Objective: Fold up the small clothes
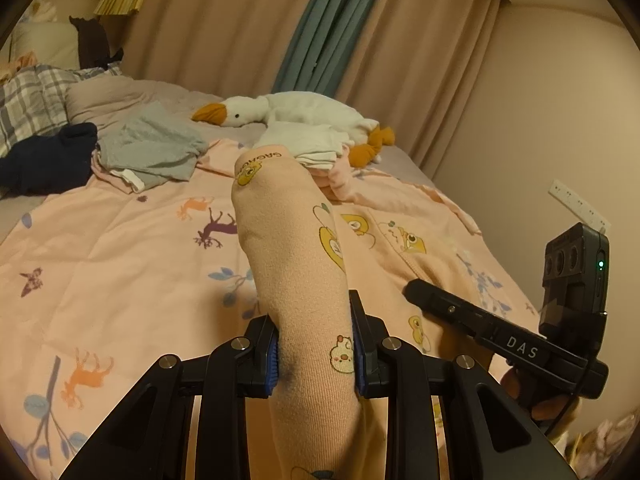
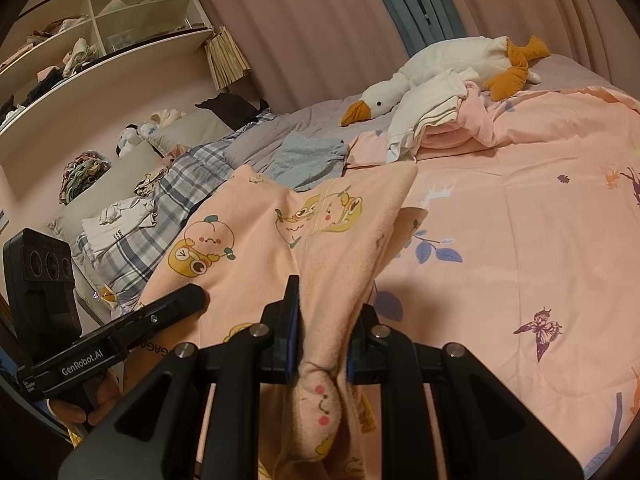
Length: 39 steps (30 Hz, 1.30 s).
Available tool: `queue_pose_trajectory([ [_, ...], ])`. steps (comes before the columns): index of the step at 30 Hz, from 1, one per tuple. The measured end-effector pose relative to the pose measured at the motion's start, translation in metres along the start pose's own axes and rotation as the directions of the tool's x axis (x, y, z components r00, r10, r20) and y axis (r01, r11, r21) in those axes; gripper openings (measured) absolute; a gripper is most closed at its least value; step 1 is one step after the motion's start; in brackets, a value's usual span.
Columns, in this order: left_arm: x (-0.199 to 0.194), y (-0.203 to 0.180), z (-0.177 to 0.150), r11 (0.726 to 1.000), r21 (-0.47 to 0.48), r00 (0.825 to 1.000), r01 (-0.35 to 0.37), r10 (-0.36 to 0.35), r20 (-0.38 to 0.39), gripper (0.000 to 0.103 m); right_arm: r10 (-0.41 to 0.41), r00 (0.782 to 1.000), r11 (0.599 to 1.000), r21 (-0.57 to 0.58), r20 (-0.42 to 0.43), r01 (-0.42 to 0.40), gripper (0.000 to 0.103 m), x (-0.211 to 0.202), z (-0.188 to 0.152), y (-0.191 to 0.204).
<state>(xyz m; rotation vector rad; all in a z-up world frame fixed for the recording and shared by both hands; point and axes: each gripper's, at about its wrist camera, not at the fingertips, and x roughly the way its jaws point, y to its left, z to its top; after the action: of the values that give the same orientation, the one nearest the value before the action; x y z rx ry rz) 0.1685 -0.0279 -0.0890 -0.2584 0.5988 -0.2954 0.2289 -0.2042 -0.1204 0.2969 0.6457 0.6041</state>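
Note:
A small peach garment (image 1: 296, 264) printed with cartoon animals hangs stretched between both grippers above the bed. My left gripper (image 1: 314, 354) is shut on one bunched end of it, and the cloth rises in a roll ahead of the blue pads. My right gripper (image 2: 322, 340) is shut on the other bunched edge of the peach garment (image 2: 256, 240), which spreads out to the left and ahead. In the left wrist view the right gripper (image 1: 416, 290) shows at the right, held by a hand. In the right wrist view the left gripper (image 2: 196, 294) shows at the lower left.
A pink quilt (image 1: 120, 264) with animal prints covers the bed. A white goose plush (image 1: 296, 114) lies at the far side beside folded white and pink clothes (image 2: 436, 112). A grey garment (image 1: 152, 148) and a dark one (image 1: 48, 160) lie at the left. Shelves (image 2: 96, 40) stand at the headboard.

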Motion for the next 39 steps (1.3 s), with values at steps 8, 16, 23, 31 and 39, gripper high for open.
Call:
queue_pose_trajectory([
  [8, 0.010, 0.002, 0.003, 1.000, -0.016, 1.000, -0.016, 0.016, -0.016, 0.026, -0.025, 1.000, 0.999, -0.036, -0.011, 0.024, 0.018, 0.009, 0.002, 0.002],
  [16, 0.022, 0.017, 0.002, 0.997, -0.064, 0.999, -0.052, 0.053, 0.005, 0.026, -0.063, 0.997, 0.993, -0.108, -0.051, 0.057, 0.018, 0.035, 0.001, 0.009],
  [23, 0.039, 0.027, -0.003, 0.994, -0.084, 0.998, -0.064, 0.062, -0.026, 0.026, -0.038, 0.995, 0.999, -0.042, -0.097, 0.034, 0.018, 0.051, -0.002, -0.009],
  [31, 0.054, 0.026, -0.010, 0.996, -0.075, 0.998, -0.055, 0.051, -0.048, 0.026, -0.080, 0.990, 0.996, -0.037, -0.119, 0.076, 0.019, 0.058, -0.005, -0.015],
  [39, 0.065, 0.026, -0.013, 0.995, -0.066, 0.994, -0.077, 0.071, -0.082, 0.026, -0.101, 0.984, 0.995, -0.021, -0.146, 0.099, 0.019, 0.066, -0.009, -0.022],
])
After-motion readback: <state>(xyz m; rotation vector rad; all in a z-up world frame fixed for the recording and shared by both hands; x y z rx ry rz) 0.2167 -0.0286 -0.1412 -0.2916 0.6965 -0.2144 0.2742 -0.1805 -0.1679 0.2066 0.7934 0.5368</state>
